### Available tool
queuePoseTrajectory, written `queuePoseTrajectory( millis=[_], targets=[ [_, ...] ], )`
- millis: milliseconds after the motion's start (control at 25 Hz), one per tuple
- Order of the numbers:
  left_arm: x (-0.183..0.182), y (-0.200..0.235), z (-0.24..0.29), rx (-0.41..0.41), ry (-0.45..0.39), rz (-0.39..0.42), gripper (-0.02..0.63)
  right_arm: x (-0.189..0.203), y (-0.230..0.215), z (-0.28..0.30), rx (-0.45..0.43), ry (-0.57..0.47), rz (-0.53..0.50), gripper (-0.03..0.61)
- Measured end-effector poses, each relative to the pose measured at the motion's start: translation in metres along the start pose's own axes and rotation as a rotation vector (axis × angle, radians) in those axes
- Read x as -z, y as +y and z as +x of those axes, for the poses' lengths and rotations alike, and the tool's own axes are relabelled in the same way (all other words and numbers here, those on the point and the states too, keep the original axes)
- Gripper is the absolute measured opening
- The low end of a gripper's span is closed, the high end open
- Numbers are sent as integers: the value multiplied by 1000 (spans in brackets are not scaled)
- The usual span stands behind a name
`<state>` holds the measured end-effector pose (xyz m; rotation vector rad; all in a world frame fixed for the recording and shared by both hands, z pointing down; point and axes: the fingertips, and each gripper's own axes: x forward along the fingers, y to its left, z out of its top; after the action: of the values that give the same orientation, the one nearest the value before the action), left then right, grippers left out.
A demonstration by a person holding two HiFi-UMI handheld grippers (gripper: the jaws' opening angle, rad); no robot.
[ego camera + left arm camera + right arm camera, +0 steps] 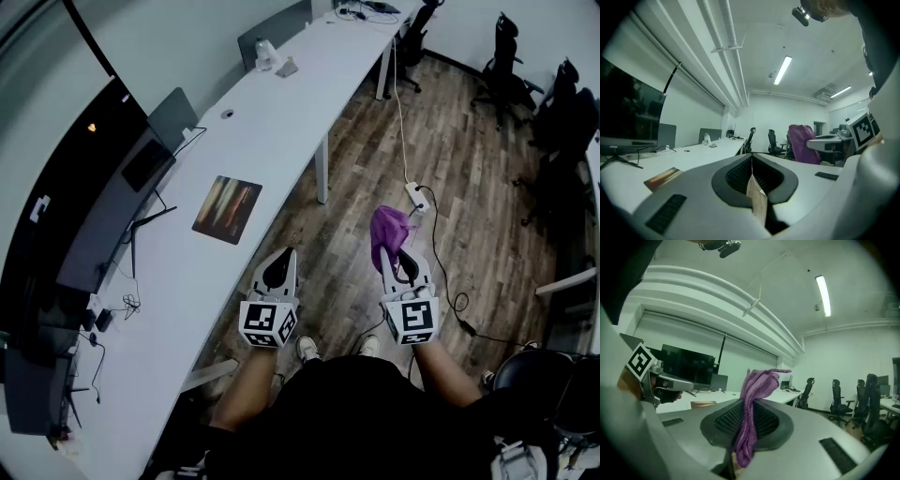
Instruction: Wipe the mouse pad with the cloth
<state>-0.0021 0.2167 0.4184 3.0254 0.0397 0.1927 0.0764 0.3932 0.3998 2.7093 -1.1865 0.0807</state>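
Purple cloth [388, 228] pinched in right gripper [397, 259] fingers, clamped part hidden; left gripper [281, 255] fingers closed, empty.

The soft purple cloth [388, 230] was plain; the flat rectangular mouse pad [227, 208] showed brown and orange streaks (quite blurred); the long white desk [272, 131] was unpatterned.

Long white desk [272, 141] with mouse pad [227, 208], monitor [98, 230]
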Motion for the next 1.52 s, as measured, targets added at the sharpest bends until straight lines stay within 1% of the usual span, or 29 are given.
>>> queuePoseTrajectory(
  millis=[200, 360, 480, 640, 760, 920, 1040, 1120, 1320, 1440, 1520],
  targets=[
    [4, 2, -8, -7, 2, 14, 23, 1, 6, -1, 1, 5, -7, 60],
    [7, 13, -17, -11, 10, 25, 23, 4, 19, 3, -11, 24, -3, 60],
    [7, 31, -28, -26, 14, 32, 23, 3, 34, 9, -28, 21, 17, 60],
    [4, 64, -38, -66, -5, 29, 23, -5, 60, 22, -41, -11, 20, 61],
    [5, 86, -41, -74, -4, 34, 22, -12, 79, 35, -50, -23, 26, 60],
    [6, 105, -47, -82, -3, 28, 21, -14, 91, 49, -59, -18, 53, 61],
    [7, 114, -48, -96, -3, 16, 22, -13, 91, 56, -48, -7, 52, 61],
    [10, 118, -45, -104, 3, 10, 21, -13, 91, 63, -53, -7, 41, 61],
    [18, 123, -28, -124, 22, 15, 21, -10, 90, 91, -95, -14, 18, 61],
    [18, 131, -11, -150, 37, 26, 21, -8, 89, 115, -142, -13, -51, 61],
    [15, 139, 1, -183, 43, 16, 23, -10, 90, 129, -184, -18, -107, 61]
  ],
)
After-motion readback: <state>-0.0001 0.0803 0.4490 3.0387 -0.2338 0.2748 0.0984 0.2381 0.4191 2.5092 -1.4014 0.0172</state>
